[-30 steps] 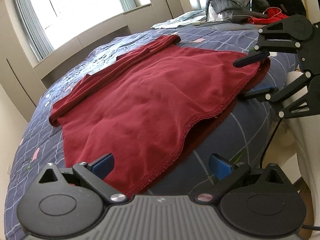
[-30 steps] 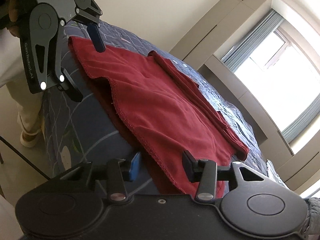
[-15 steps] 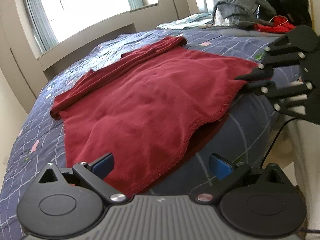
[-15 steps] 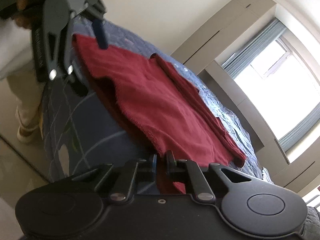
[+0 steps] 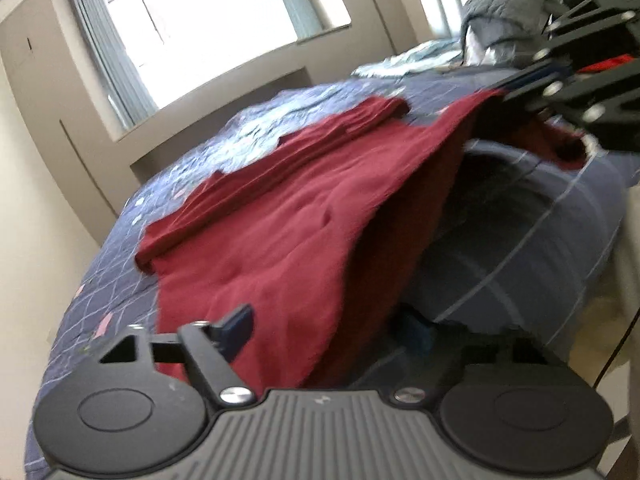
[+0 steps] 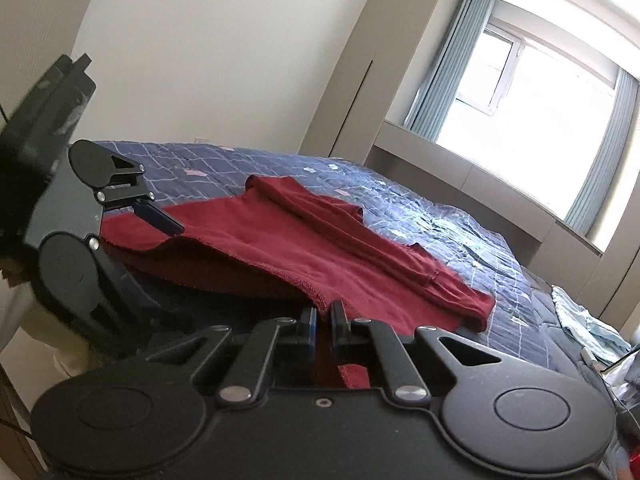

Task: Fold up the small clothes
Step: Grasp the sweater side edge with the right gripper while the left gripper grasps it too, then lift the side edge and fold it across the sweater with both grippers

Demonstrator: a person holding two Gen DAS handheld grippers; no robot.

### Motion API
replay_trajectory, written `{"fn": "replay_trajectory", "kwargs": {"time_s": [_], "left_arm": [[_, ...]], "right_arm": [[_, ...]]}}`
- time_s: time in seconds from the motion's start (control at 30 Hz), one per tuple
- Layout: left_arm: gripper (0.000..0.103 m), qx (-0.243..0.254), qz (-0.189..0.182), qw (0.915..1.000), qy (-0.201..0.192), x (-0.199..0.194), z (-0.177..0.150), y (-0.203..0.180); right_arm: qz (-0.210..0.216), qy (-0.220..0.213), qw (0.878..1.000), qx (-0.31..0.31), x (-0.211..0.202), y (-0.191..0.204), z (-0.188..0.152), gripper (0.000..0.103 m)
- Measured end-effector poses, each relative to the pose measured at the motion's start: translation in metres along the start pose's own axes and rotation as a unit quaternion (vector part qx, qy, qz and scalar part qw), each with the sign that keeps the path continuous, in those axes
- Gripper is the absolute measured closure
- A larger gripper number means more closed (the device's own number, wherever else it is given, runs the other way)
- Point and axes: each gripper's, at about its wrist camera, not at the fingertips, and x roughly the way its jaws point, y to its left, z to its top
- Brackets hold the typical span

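Hem corner risen off bed (image 6: 280, 164), right tongs (image 6: 322, 316) clenched on red garment (image 6: 304, 240), left tongs (image 5: 328, 332) closing around hem

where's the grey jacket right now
In the left wrist view, the grey jacket is heaped at the far end of the bed, upper right, beyond the red garment.

Motion blur is smearing the whole left wrist view, and the left gripper's (image 5: 328, 330) right finger is sitting in shadow behind the hanging red garment (image 5: 280, 216) — its pad is barely showing. The right gripper (image 5: 552, 88) is running off the far right edge there. In the right wrist view, the person's trousers (image 6: 44, 332) are getting cut off at the near left, and the garment's pinched hem is disappearing between the right gripper's closed fingers (image 6: 339, 322).
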Motion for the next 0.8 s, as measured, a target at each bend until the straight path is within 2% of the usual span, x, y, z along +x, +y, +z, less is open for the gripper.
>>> {"fn": "replay_trajectory", "kwargs": {"time_s": [0.07,0.13,0.23,0.3,0.37,0.57,0.8], "left_arm": [[0.050,0.008,0.011,0.9997,0.018,0.003,-0.006,0.009],[0.060,0.020,0.029,0.9986,0.038,0.005,-0.015,0.017],[0.063,0.048,0.049,0.9967,0.044,0.004,-0.027,0.025],[0.075,0.073,0.065,0.9942,0.045,0.001,-0.032,0.026],[0.093,0.084,0.066,0.9930,0.049,0.000,-0.032,0.026],[0.098,0.129,0.058,0.9897,0.026,-0.010,-0.026,0.027],[0.099,0.178,0.037,0.9832,-0.008,-0.051,-0.026,0.027]], "right_arm": [[-0.002,0.000,1.000,-0.003,-0.002,0.001,-0.002,0.097],[-0.002,0.002,1.000,-0.003,-0.002,0.002,-0.004,0.098],[-0.002,0.008,1.000,-0.010,-0.001,0.006,-0.008,0.098],[-0.001,0.017,1.000,-0.023,0.002,0.011,-0.012,0.098],[0.001,0.033,0.999,-0.039,0.007,0.015,-0.015,0.098],[-0.006,0.051,0.995,-0.087,0.009,0.027,-0.011,0.098],[0.006,0.072,0.992,-0.104,-0.015,0.023,-0.004,0.099]]}}
